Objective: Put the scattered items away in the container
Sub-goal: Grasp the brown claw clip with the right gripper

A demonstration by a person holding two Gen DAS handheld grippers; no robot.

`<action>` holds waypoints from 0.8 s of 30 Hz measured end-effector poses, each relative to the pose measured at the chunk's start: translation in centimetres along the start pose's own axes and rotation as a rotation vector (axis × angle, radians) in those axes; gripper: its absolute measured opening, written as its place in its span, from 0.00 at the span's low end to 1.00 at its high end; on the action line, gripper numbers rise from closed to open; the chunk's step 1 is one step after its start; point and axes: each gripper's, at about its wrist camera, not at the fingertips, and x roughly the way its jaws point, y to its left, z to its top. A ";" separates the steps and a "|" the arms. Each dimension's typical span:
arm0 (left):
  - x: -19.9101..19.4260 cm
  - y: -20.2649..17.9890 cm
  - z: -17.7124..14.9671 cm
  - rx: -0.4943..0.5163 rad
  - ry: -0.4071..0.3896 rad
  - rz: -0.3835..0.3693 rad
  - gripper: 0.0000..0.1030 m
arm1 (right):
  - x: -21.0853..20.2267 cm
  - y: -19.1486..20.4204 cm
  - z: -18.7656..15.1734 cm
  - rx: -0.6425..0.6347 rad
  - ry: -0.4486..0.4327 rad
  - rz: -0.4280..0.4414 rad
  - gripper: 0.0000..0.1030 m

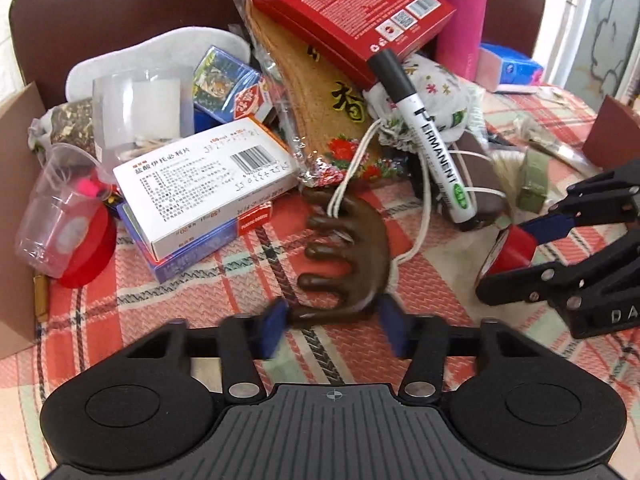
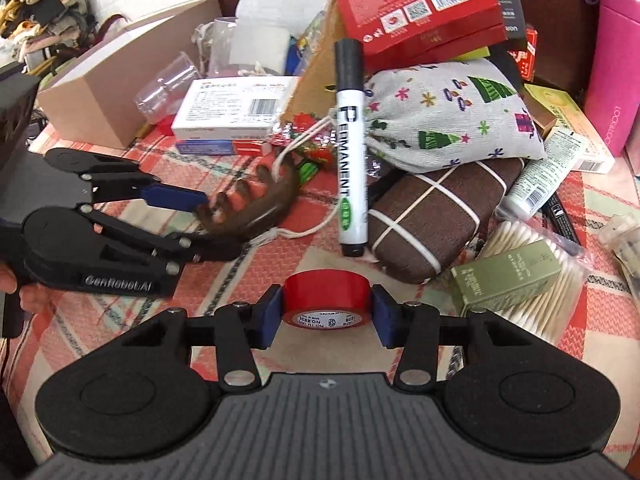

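Observation:
A brown wooden comb with thick teeth lies on the plaid cloth. My left gripper has its blue pads pressed on both sides of the comb's near end. From the right wrist view the left gripper clamps the comb from the left. A white drawstring crosses the comb's far end. My right gripper is shut on a red tape roll, one pad on each flat side. In the left wrist view that tape roll sits between the right gripper's fingers. A cardboard box stands at the left.
A permanent marker leans over a printed drawstring pouch and a brown case. A white medicine box, clear plastic cups, red cartons, a pink bottle, cotton swabs and a green box crowd the cloth.

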 end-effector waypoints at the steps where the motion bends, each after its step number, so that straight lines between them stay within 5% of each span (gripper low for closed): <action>1: -0.1 0.1 0.0 -0.014 0.004 -0.041 0.12 | -0.1 0.2 -0.1 -0.004 -0.001 0.006 0.50; 9: -1.8 -0.6 -1.3 -0.009 0.003 -0.132 0.11 | -0.7 2.4 -2.0 -0.043 0.039 0.078 0.51; 11: -2.6 -0.5 -1.7 -0.013 -0.011 -0.132 0.35 | -0.9 2.7 -2.1 -0.038 0.032 0.084 0.69; 18: -4.3 1.7 -2.3 -0.092 -0.041 -0.071 0.44 | -1.8 3.0 -0.1 -0.018 -0.086 0.078 0.71; 24: -4.1 4.0 -2.7 -0.158 -0.018 -0.037 0.45 | 1.3 3.6 2.2 -0.002 -0.093 0.093 0.71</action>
